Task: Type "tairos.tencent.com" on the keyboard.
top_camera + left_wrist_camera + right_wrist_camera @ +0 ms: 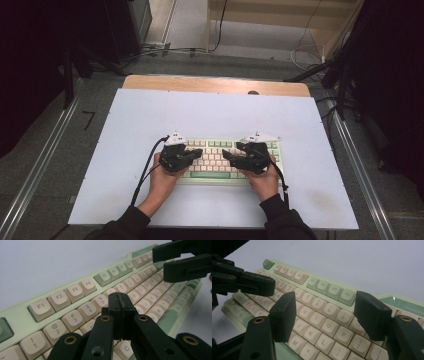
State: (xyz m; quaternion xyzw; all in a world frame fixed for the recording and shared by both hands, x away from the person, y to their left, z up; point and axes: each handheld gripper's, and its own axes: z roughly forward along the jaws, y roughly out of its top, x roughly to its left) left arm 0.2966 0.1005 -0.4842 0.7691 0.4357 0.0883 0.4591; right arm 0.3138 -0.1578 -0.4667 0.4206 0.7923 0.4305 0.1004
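Note:
A pale green keyboard (pixel 216 145) with cream keys lies on the white table near its front. My left gripper (pixel 198 153) hovers over the keyboard's left half, tips toward the middle. In the left gripper view the keyboard (pixel 75 290) runs diagonally and my left gripper (pixel 120 302) has its two jaws pressed together with nothing between them, above the number and letter rows. My right gripper (pixel 226 154) hovers over the keyboard's right half. In the right gripper view my right gripper (pixel 325 310) stands open, jaws wide apart above the keyboard (pixel 322 295), around the U, I, O keys.
The white table top (pixel 150 115) spreads wide around the keyboard, with a wooden strip (pixel 215 84) along its far edge. Metal rails (pixel 35 170) run along both sides. Cables lie on the floor beyond the table. A person's dark sleeves come in from the bottom.

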